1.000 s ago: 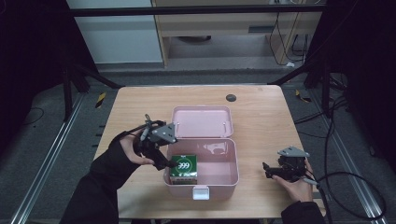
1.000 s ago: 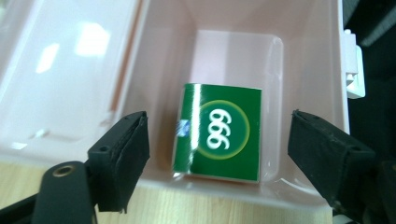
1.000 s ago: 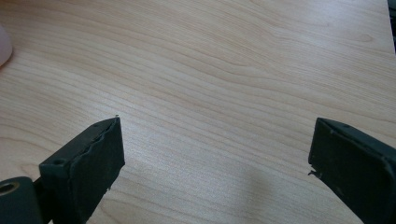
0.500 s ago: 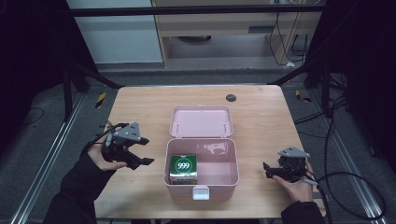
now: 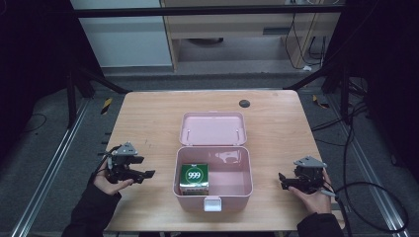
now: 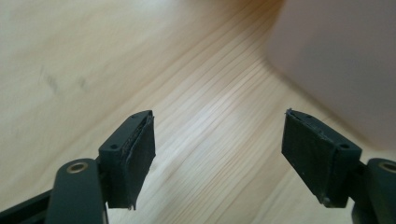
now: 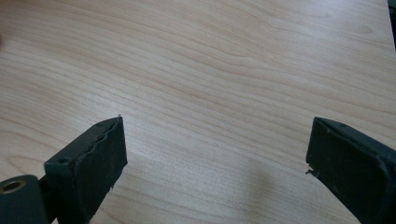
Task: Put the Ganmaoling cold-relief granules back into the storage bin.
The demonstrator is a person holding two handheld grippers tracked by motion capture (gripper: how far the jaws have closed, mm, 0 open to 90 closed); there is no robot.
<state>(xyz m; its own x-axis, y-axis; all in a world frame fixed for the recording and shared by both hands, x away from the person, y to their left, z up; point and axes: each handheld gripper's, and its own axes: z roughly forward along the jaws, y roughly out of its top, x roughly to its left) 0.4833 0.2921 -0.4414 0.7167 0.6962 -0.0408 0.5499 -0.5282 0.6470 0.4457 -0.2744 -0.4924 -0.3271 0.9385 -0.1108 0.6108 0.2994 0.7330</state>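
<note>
A pink box (image 5: pixel 247 170) stands open at the table's middle, its lid (image 5: pixel 212 128) laid back. Inside it, at the left, lies a green carton (image 5: pixel 193 178) marked 999. My left gripper (image 5: pixel 148 174) rests low over the table left of the box, pointing toward it. Its jaws have just been opening, and they stand apart with nothing between them. In the left gripper view my left gripper (image 6: pixel 217 158) faces bare wood, with the pink box wall (image 6: pixel 341 60) at the upper right. My right gripper (image 5: pixel 281 180) sits right of the box, open. In its own view, the right gripper (image 7: pixel 217 168) spans bare wood.
A small black round disc (image 5: pixel 244 103) lies near the wooden table's (image 5: pixel 148 118) far edge. The box's white latch (image 5: pixel 212 203) juts toward the front edge. Cables (image 5: pixel 375 197) trail on the floor at the right.
My left gripper has left the green carton in the box and moved left and down to the table beside it. The right gripper has stayed put.
</note>
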